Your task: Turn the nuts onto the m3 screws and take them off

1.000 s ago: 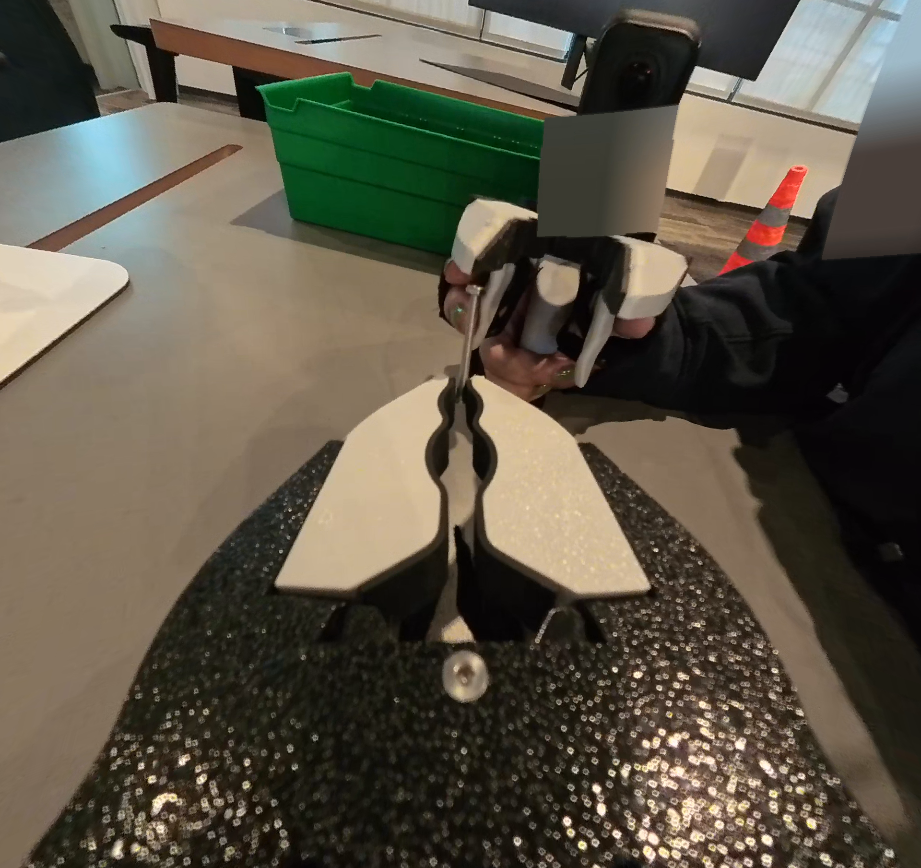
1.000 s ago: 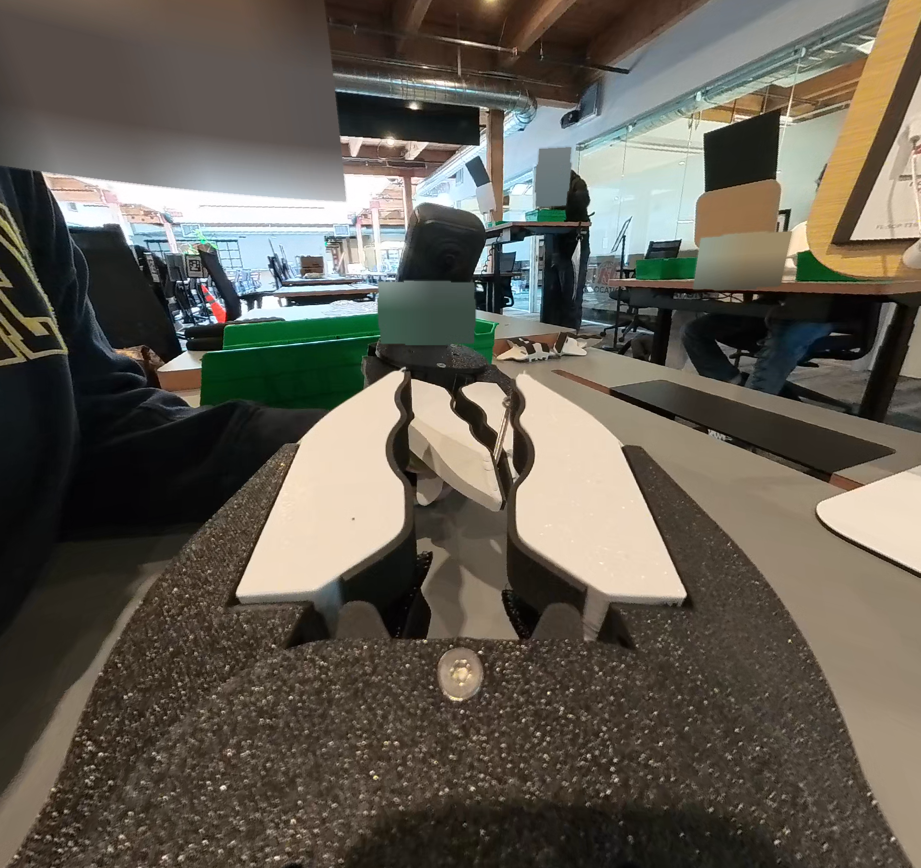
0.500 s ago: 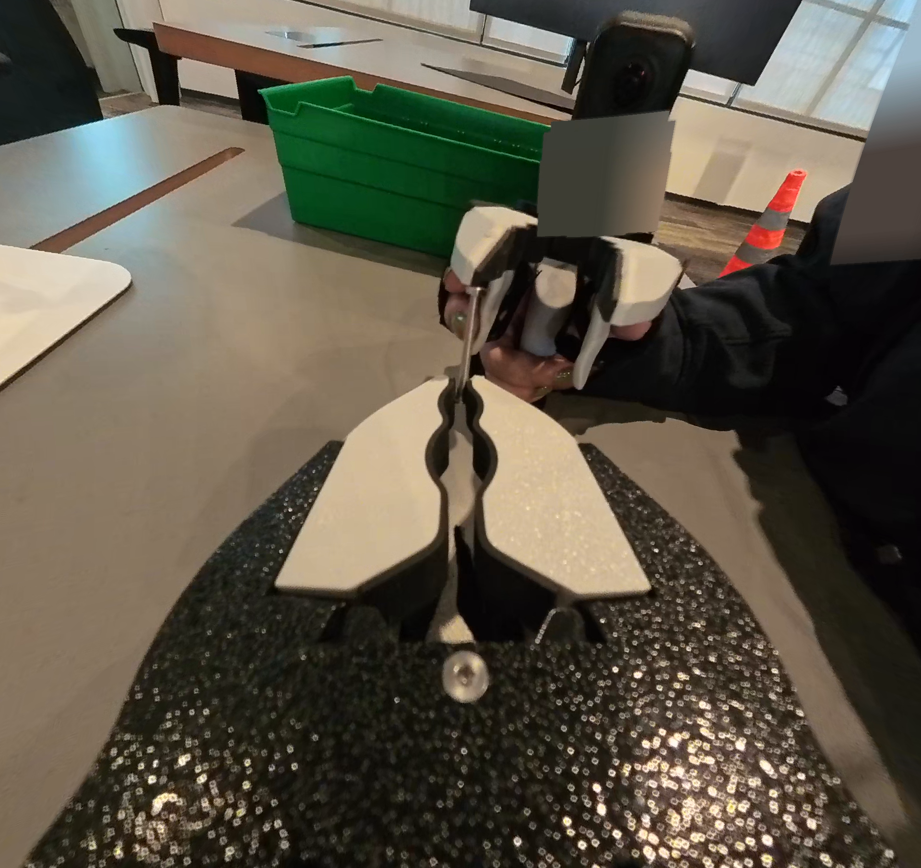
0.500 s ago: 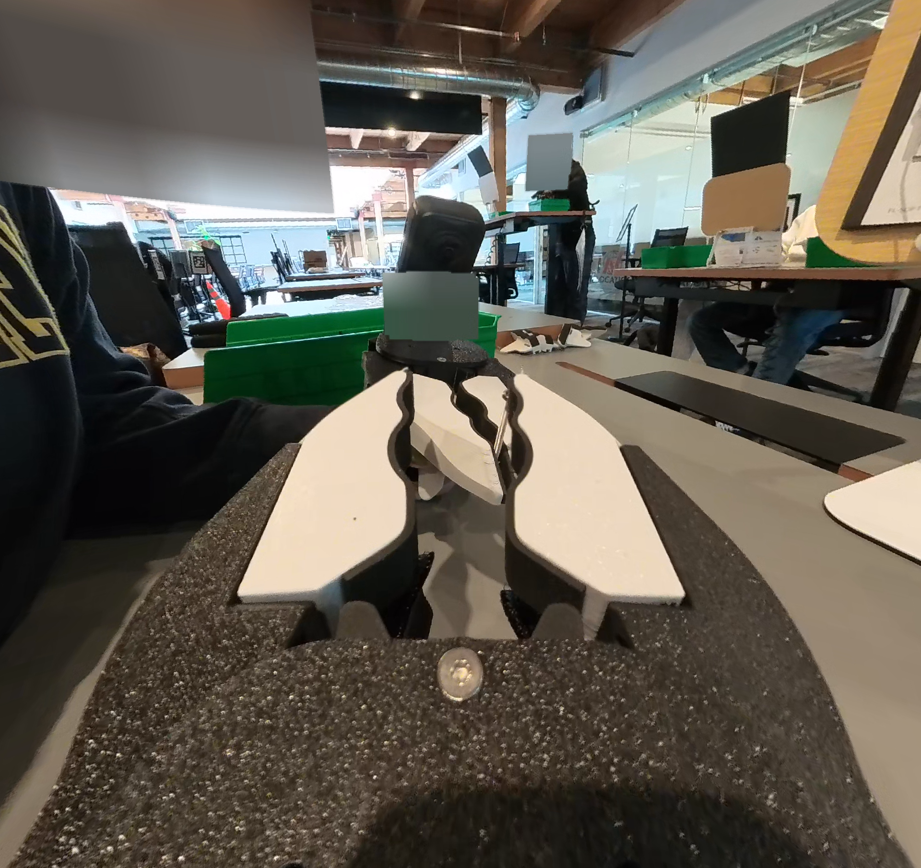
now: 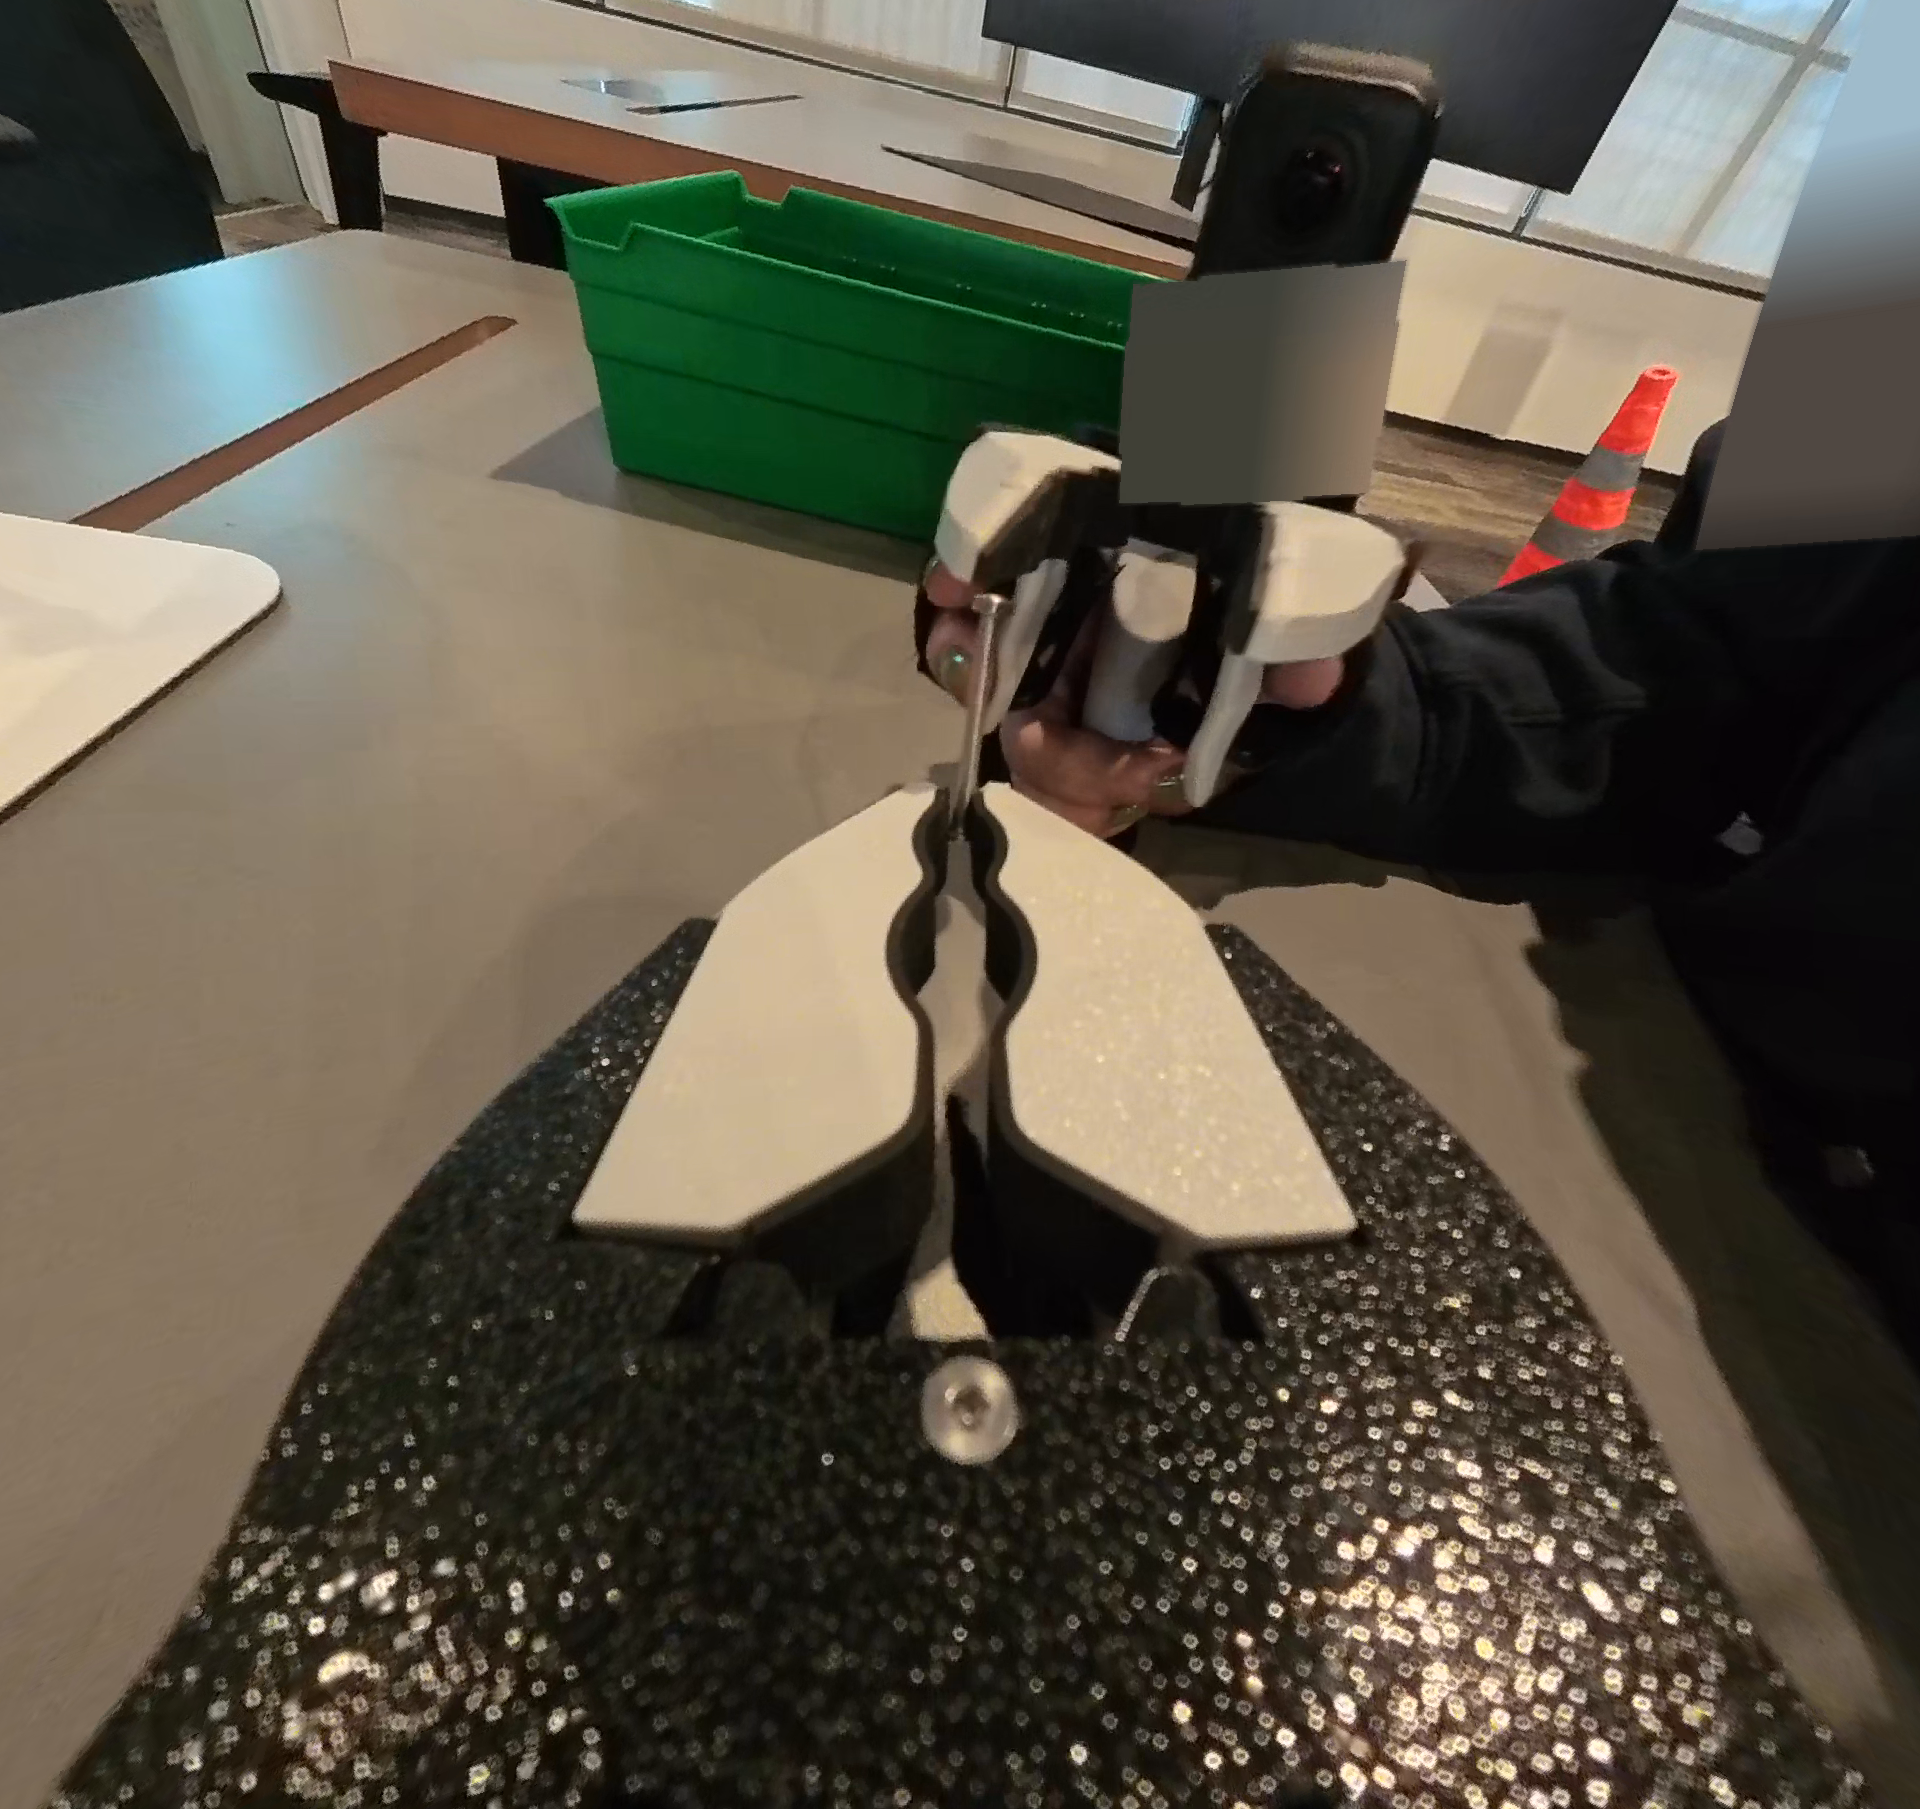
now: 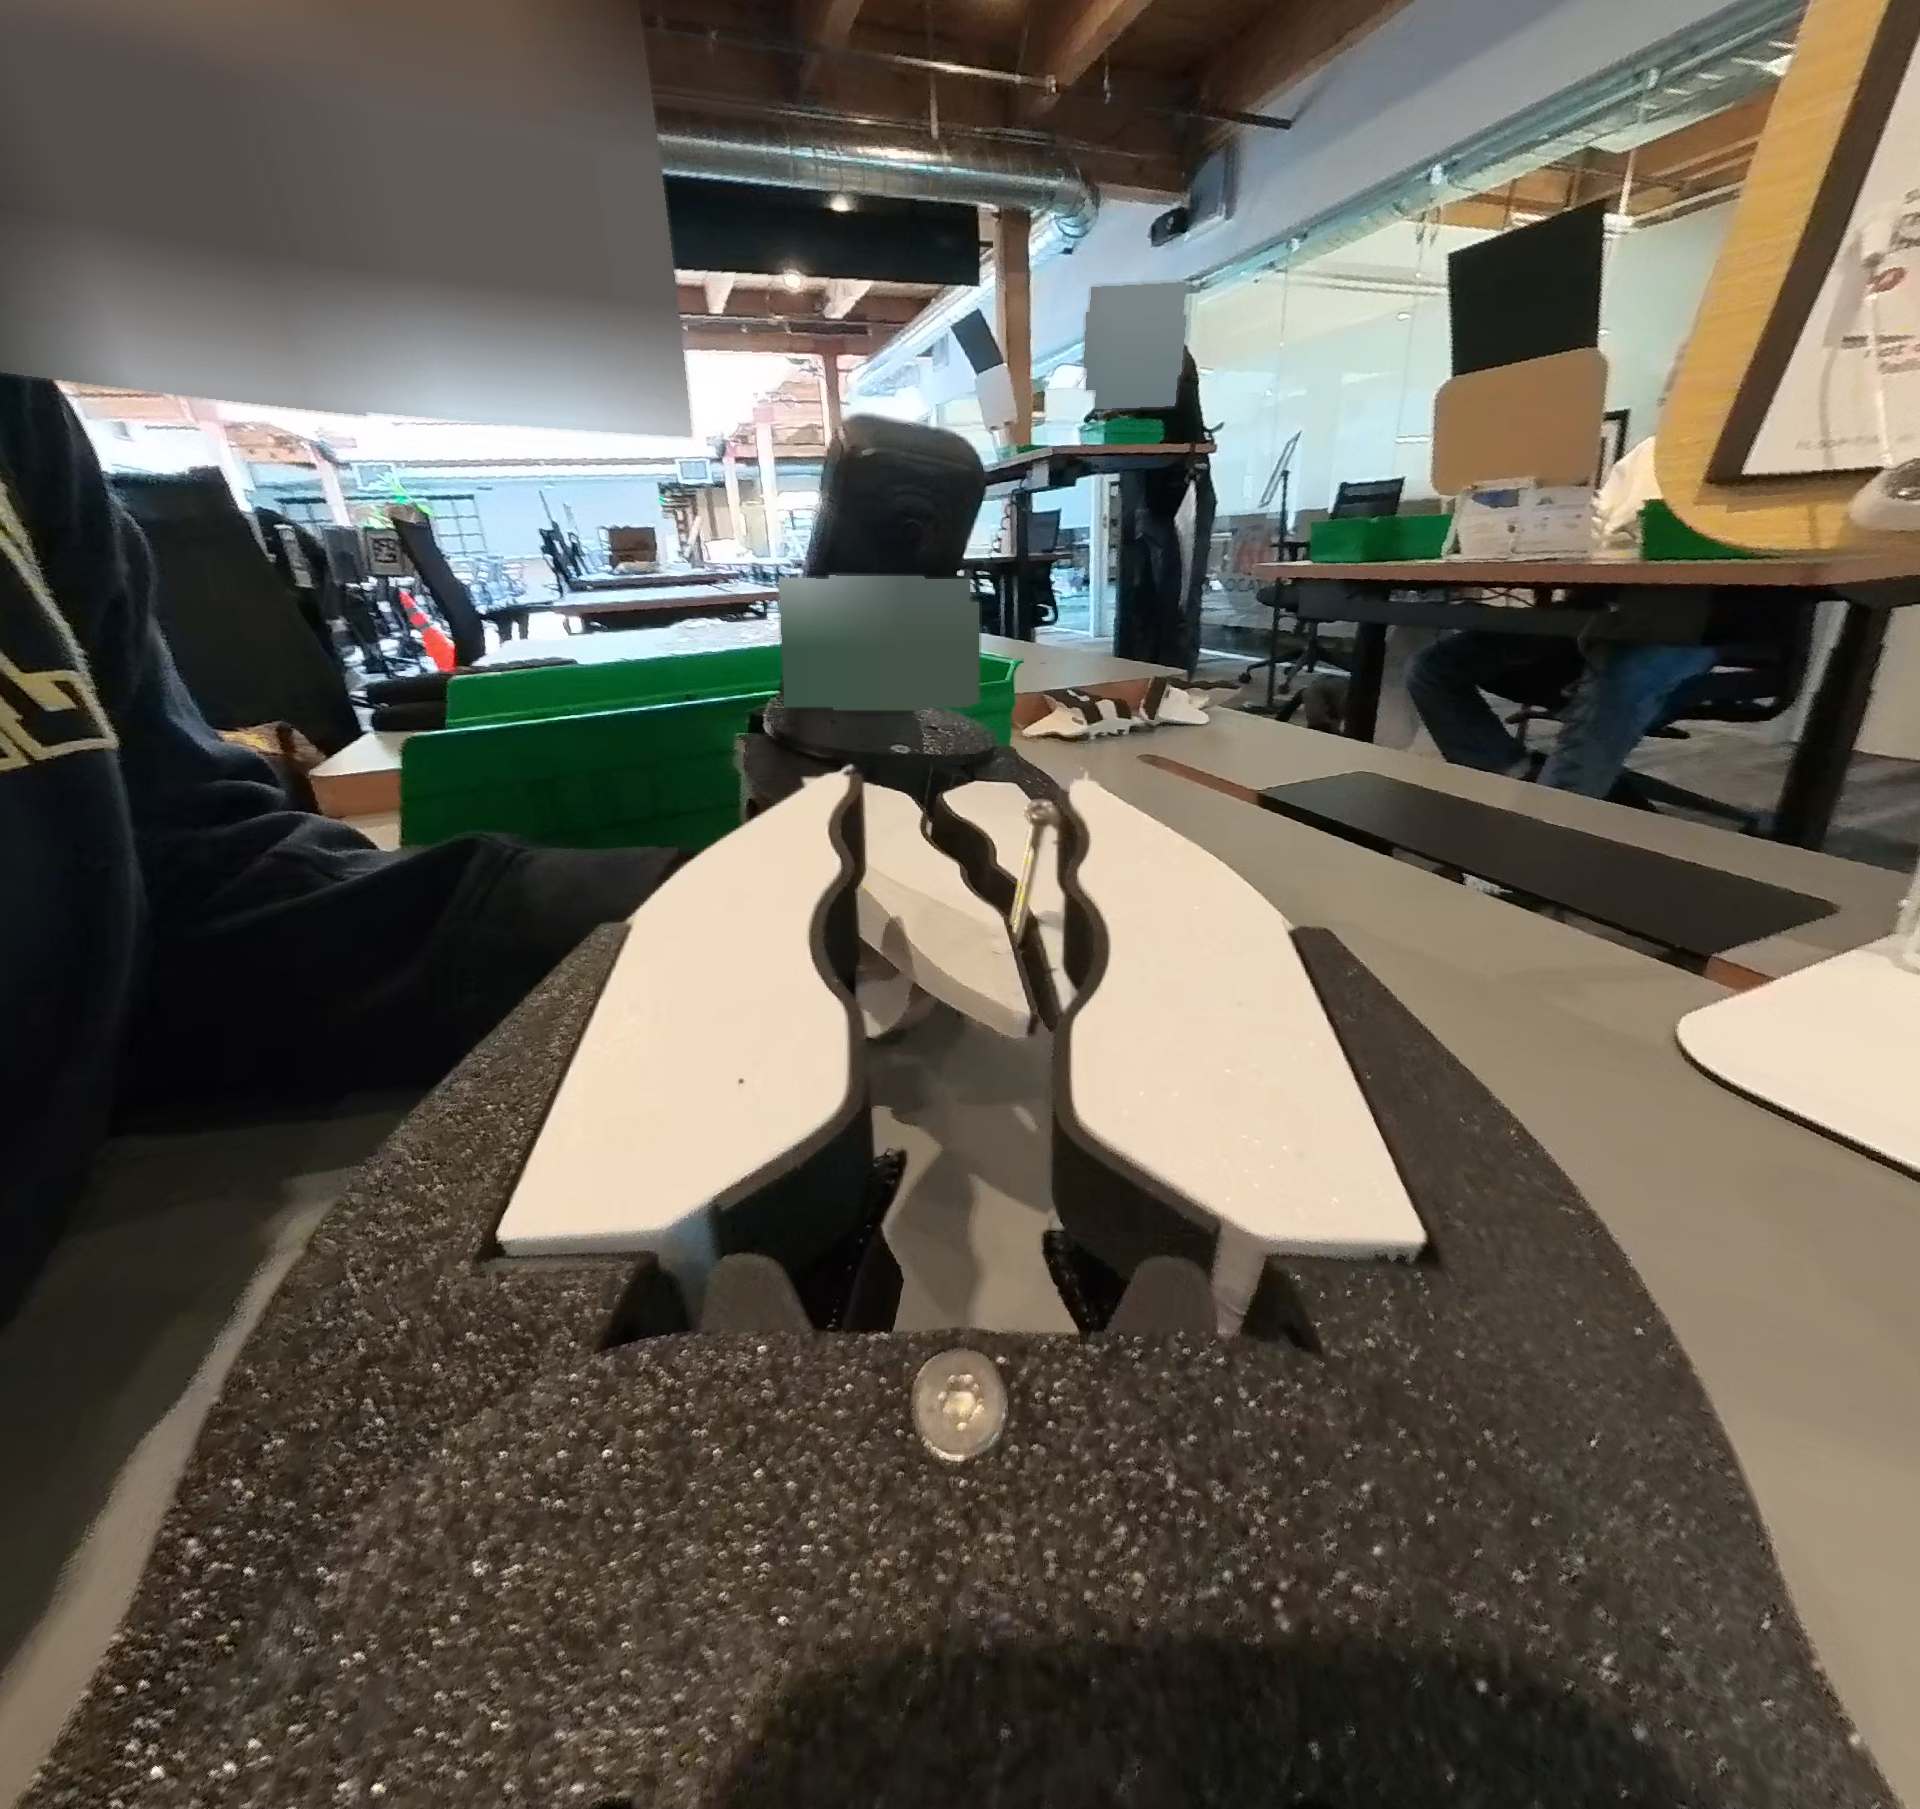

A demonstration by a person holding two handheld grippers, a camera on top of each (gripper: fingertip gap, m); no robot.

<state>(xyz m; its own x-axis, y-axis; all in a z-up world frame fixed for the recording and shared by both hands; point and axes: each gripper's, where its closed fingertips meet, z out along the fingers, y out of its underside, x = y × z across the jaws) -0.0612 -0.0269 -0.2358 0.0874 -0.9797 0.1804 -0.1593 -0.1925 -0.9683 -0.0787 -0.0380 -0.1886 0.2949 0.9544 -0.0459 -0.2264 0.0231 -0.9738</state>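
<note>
In the middle of the frame, the left gripper (image 5: pixel 958 814) pinches a thin screw (image 5: pixel 977 699) by its bottom end. The right gripper (image 6: pixel 961 803) is wide open around it, not touching. Bare desk (image 5: pixel 468 720) lies at left.

1. Dark sweatshirt (image 6: pixel 62 679), far left of the right tongs (image 6: pixel 961 793): large pale-yellow lettering, cut off by the frame edge.
2. Framed poster (image 6: pixel 1860 284), upper right of the same tongs: printed lines, too small to read.
3. Small printed cards (image 6: pixel 1522 518) on a far tabletop, right of and beyond the tongs: illegible.
4. Black-and-white square code marker (image 6: pixel 384 549), far behind and to the left.
5. Black strip (image 6: pixel 1538 876) on the tabletop, right of the tongs: tiny white print, unreadable.
6. Dark monitor (image 5: pixel 1351 14), beyond the left tongs (image 5: pixel 956 803): a yellow mark at the top edge, cut off.
</note>
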